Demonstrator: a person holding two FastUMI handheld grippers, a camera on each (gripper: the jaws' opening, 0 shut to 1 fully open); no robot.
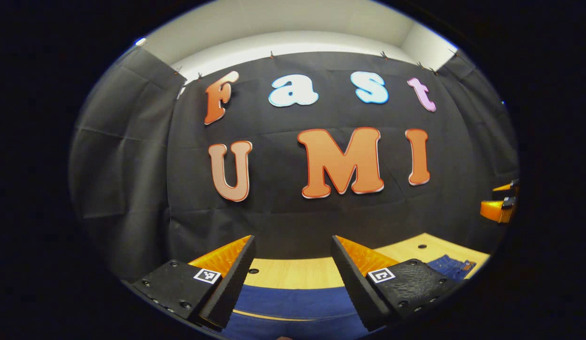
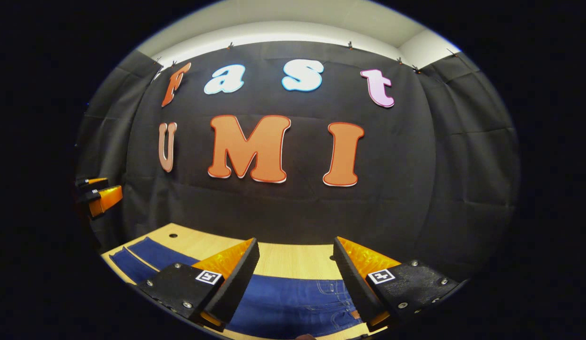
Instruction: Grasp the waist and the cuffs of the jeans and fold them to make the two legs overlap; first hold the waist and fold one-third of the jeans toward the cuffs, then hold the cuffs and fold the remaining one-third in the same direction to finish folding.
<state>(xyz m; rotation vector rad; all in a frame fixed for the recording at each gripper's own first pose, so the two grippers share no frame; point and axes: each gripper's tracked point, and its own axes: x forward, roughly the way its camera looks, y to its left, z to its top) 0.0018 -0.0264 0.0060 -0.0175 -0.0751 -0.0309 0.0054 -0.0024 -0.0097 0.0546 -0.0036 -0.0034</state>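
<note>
Left gripper view has the left gripper (image 1: 293, 278) hovering with its jaws spread wide and nothing between them; the blue jeans (image 1: 293, 302) lie flat on the wooden bench (image 1: 297, 273) along the bottom of the frame, and a stitched, riveted part of them shows at lower right. At the right edge, mid-height, the other gripper's orange fingers appear, held well above the bench.

In the right gripper view the right gripper (image 2: 295, 278) is likewise spread and empty, above the jeans (image 2: 293, 297), with pocket stitching at bottom centre, so this hand seems to be over the waist end. Two narrower blue strips run to the lower left, probably the legs.

Judging by this, the first step has not begun: the jeans lie unfolded and neither gripper touches them. The next move calls for lowering both, one to the waist edge and one to the cuffs, and pinching the cloth.

A strip of bare bench lies between the jeans and the black back wall, so there is room to fold that way. The bench's left corner is close to the legs.
</note>
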